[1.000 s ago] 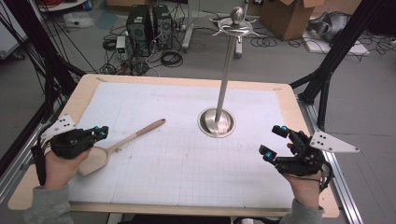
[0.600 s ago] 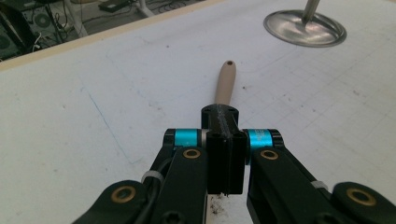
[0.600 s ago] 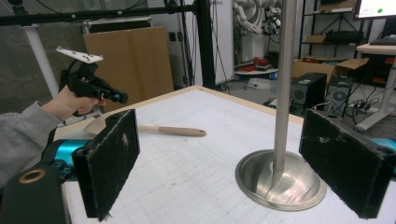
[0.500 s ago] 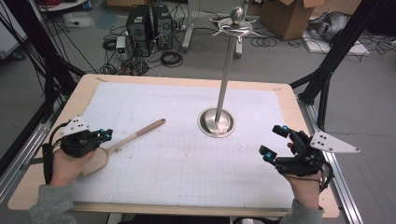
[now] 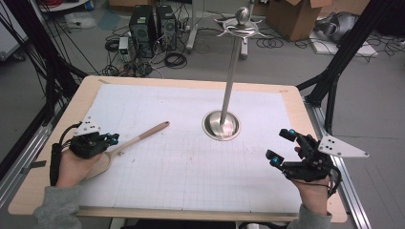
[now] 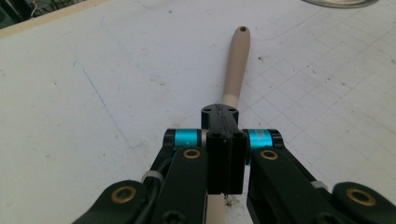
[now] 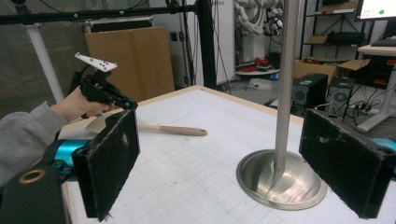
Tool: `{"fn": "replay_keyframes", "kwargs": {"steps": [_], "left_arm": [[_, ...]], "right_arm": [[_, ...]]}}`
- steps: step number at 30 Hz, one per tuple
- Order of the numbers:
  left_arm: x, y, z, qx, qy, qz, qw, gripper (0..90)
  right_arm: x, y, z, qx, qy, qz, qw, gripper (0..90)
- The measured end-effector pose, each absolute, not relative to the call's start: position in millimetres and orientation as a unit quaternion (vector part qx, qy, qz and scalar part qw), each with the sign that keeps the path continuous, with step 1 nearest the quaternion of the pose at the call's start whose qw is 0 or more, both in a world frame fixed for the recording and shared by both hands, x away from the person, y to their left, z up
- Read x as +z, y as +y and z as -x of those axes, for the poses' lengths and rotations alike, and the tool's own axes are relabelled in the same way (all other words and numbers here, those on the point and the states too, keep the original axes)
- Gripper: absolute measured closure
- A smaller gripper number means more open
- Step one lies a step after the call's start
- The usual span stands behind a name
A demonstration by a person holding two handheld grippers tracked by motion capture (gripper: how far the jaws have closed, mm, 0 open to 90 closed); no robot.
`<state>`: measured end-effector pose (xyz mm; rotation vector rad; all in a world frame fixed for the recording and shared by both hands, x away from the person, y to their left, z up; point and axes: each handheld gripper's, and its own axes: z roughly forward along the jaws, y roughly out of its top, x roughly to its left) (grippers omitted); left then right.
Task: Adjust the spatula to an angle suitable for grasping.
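Observation:
A wooden spatula [image 5: 143, 134] lies flat on the white grid sheet [image 5: 191, 167] at the table's left, its handle pointing toward the middle. My left gripper [image 5: 114, 138] is shut, and its jaws rest over the spatula's neck, just above the blade. In the left gripper view the pads [image 6: 219, 112] meet with nothing between them, and the handle [image 6: 236, 65] runs on from under them. I cannot tell whether they touch the wood. My right gripper [image 5: 279, 145] hovers open and empty at the right, its pads [image 7: 107, 163] wide apart.
A steel stand [image 5: 221, 125] with a round base and a tall pole rises at the sheet's centre, close ahead of the right gripper [image 7: 280, 182]. Black frame posts [image 5: 334, 71] flank the table. Boxes, computers and cables lie on the floor beyond the far edge.
The left hand has shifted right and dropped a little, bringing its shut jaws down over the spatula's neck. The spatula and the right gripper have stayed where they were.

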<state>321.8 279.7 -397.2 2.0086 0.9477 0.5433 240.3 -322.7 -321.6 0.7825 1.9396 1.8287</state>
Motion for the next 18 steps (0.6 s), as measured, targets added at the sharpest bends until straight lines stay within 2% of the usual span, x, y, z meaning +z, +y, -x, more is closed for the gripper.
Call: {"fn": "replay_keyframes", "kwargs": {"steps": [8, 18], "left_arm": [[-403.7, 275.0, -329.4, 0.217, 0.385, -0.812, 0.382, 89.7], [-412.0, 268.2, -333.2, 0.23, 0.339, -0.832, 0.373, 89.7]], "right_arm": [[-322.5, -321.1, -241.4, 0.647, 0.689, -0.273, 0.178, 11.3], [-322.4, -323.4, -239.7, 0.651, 0.687, -0.266, 0.18, 11.3]]}}
